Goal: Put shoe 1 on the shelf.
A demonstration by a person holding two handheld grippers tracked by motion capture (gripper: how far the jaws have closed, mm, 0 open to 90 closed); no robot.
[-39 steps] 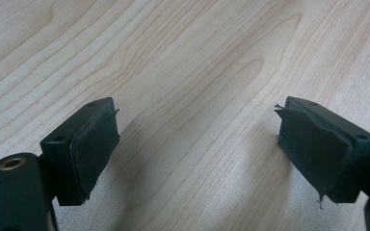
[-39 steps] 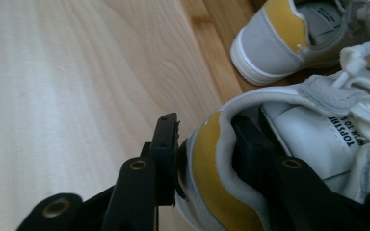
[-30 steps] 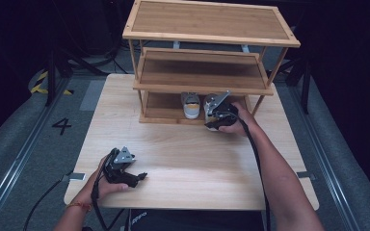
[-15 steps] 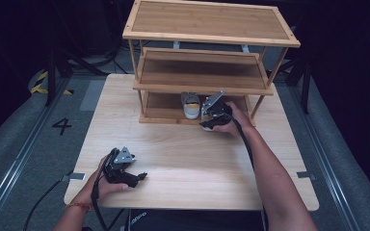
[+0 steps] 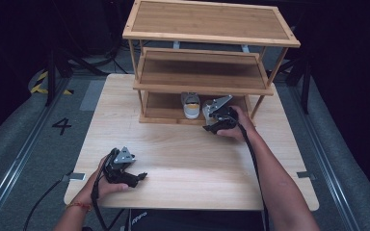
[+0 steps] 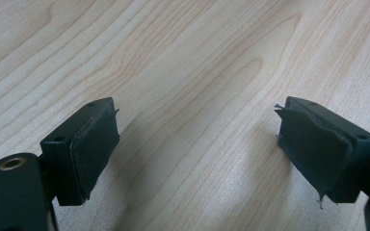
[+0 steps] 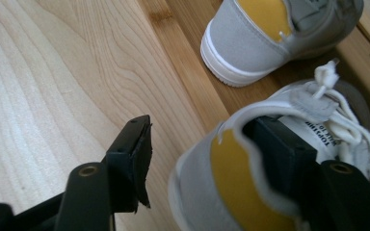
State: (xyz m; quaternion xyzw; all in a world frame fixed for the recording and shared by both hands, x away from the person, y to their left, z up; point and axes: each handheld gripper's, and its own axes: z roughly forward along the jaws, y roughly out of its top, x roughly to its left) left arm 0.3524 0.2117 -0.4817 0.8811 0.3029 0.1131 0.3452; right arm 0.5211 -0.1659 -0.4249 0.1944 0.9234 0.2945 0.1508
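Between the right tongs (image 7: 192, 159) sits the heel of a grey sneaker with a yellow heel patch (image 7: 231, 178): one jaw is down inside the shoe's opening, and the other stands off to the outside over the table (image 7: 38, 96), with a clear gap to the heel wall. Those jaws have just been opening, so they are spread and no pad presses on the shoe, though its heel wall still stands between them. Just beyond the tongs, deeper on the same bottom shelf (image 7: 192, 82), rests the second sneaker (image 7: 265, 33), heel toward the camera, close to the first but apart from it. White laces (image 7: 337, 115) of the nearer shoe lie past the inner jaw.

From the high view, the right tongs (image 5: 211, 122) reach under the lowest tier of the wooden rack (image 5: 207, 77), beside the pale second sneaker (image 5: 191, 105), with the nearer sneaker (image 5: 208, 112) mostly hidden by the tool.

Well apart, near the front edge of the table (image 5: 192, 159), the left tongs (image 5: 142, 176) rest in the hand, low over the wood. Their jaws are spread wide with only bare table (image 6: 188, 96) between the left tongs (image 6: 197, 149).
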